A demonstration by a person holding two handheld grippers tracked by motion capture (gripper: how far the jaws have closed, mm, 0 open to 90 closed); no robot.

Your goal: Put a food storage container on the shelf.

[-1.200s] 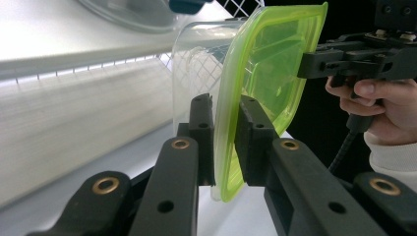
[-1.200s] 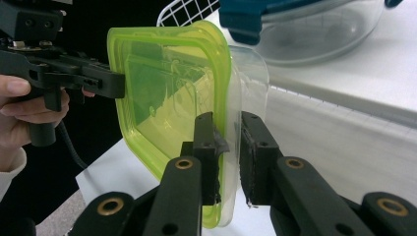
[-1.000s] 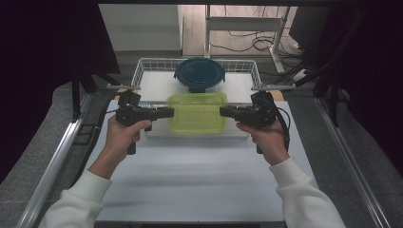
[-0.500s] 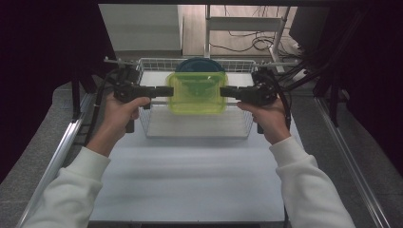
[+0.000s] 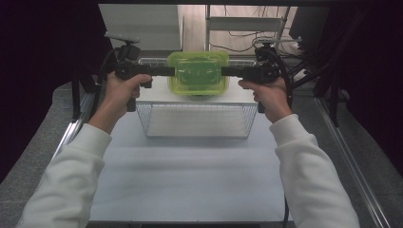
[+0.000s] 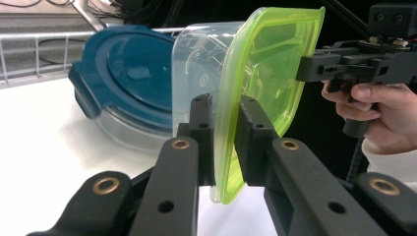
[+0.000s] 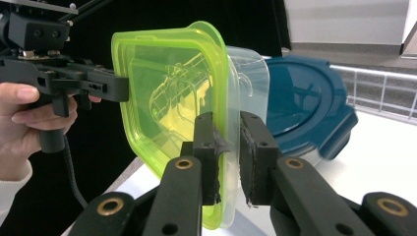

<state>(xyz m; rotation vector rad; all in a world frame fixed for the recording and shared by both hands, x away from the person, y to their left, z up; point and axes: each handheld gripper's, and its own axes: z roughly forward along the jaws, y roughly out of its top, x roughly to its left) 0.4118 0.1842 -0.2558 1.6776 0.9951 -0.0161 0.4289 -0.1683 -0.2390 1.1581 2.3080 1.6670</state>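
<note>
Left gripper (image 5: 164, 71) is clamped on the left rim of the green-lidded container (image 5: 198, 73); the thin lid edge is pinched between its pads (image 6: 202, 129). The container is held level in mid-air over the wire basket (image 5: 197, 119), above the blue-lidded container (image 6: 129, 83), long axis running gripper to gripper, both hands equally near. Lid translucent lime plastic, tub clear, corners rounded. Right gripper (image 5: 233, 72) is clamped on the right rim
</note>
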